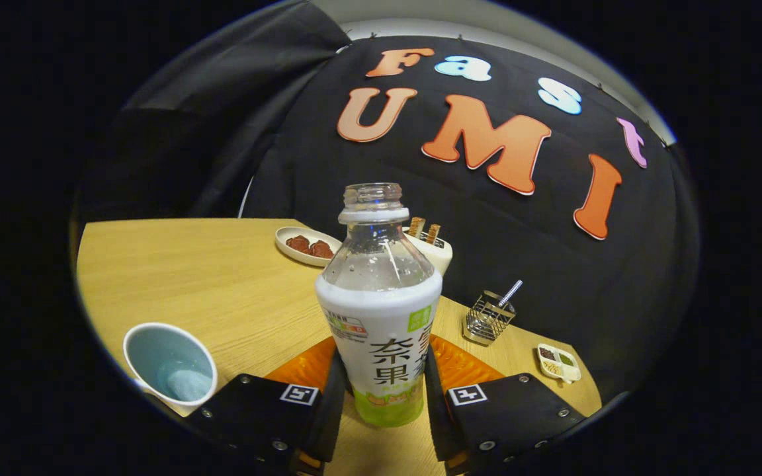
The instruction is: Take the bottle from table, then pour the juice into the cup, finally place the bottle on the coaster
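The fingers (381, 396) are gripping the uncapped bottle (381, 311) on both sides, low on its label, as it is standing upright between them on the wooden counter (222, 277). The cup (170, 365) is waiting at about nine o'clock of the bottle, with an orange coaster (457, 363) lying just behind the bottle at twelve o'clock. With no cap on, any early tilt is risking a spill short of the cup, and the low grip may be letting the bottle swing.

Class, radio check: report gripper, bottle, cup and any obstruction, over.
Gripper shut on bottle, uncapped, upright. Orange coaster just behind the bottle. Cup beside the gripper, on the table. Nothing between bottle and cup.
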Demonstrator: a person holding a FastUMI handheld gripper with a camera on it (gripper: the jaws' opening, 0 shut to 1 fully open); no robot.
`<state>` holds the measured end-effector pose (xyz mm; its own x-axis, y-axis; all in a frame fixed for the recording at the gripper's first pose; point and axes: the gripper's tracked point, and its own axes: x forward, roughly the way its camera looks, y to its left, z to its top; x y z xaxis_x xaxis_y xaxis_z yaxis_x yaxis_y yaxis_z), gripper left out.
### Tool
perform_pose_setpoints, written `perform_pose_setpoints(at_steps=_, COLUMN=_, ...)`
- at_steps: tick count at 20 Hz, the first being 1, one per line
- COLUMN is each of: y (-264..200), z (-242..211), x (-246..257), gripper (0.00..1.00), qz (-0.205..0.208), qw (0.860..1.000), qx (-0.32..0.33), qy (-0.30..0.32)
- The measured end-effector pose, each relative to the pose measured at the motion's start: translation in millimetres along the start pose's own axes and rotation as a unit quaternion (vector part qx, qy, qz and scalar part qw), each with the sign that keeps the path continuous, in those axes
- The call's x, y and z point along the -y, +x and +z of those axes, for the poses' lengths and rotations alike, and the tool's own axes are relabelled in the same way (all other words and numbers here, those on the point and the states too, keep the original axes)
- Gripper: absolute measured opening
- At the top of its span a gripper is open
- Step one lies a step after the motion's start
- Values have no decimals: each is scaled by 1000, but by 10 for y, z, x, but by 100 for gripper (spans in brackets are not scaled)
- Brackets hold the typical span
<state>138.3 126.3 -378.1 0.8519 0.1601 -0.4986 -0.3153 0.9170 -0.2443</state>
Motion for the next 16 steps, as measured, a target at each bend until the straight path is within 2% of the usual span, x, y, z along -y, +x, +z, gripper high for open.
perform_pose_setpoints(at_steps=4, y=192, z=119, x=91, gripper=57, qz=-11, qw=998, qx=16, qy=65)
perform_pose_setpoints(at_steps=10, y=463, z=-12, x=223, gripper=57, qz=-26, qw=989, qx=-10, qy=147)
perform_pose_setpoints(at_steps=13, y=545, z=-84, x=207, gripper=56, qz=-25, qw=985, qx=-23, qy=171)
perform_pose_setpoints(at_steps=16, y=579, z=-161, x=163, gripper=59, qz=-24, qw=985, qx=-36, qy=167)
